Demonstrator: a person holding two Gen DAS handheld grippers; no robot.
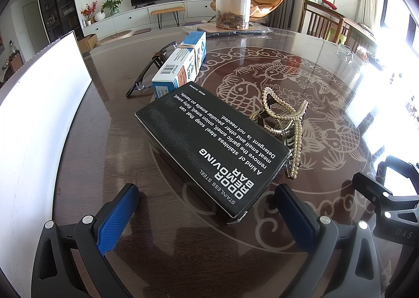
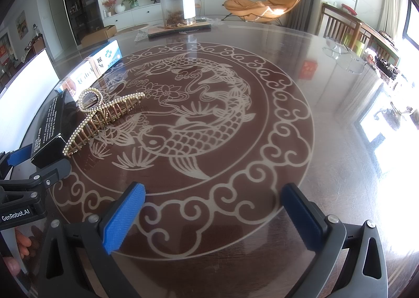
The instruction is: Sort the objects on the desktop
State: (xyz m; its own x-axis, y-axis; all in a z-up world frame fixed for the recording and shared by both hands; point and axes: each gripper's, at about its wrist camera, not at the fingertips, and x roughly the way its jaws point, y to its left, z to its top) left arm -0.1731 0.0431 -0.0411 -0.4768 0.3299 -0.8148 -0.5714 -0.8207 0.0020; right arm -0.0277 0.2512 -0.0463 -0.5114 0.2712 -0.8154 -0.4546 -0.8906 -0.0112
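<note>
While the left tongs (image 1: pixel 207 216) stand wide apart and empty, the black odor-removing-bar box (image 1: pixel 212 151) lies just ahead between them, its near corner inside the gap. A square grip across its narrow sides is advised, clear of the pearl hair claw (image 1: pixel 285 127) touching its right edge. The right tongs (image 2: pixel 213 216) are held apart over bare worktop (image 2: pixel 327 141).

Both your wrist cameras sit low, facing across the glass-topped patterned worktop (image 2: pixel 327 114); both catch the pearl-studded hair claw (image 1: pixel 285 127) (image 2: pixel 104 117).
</note>
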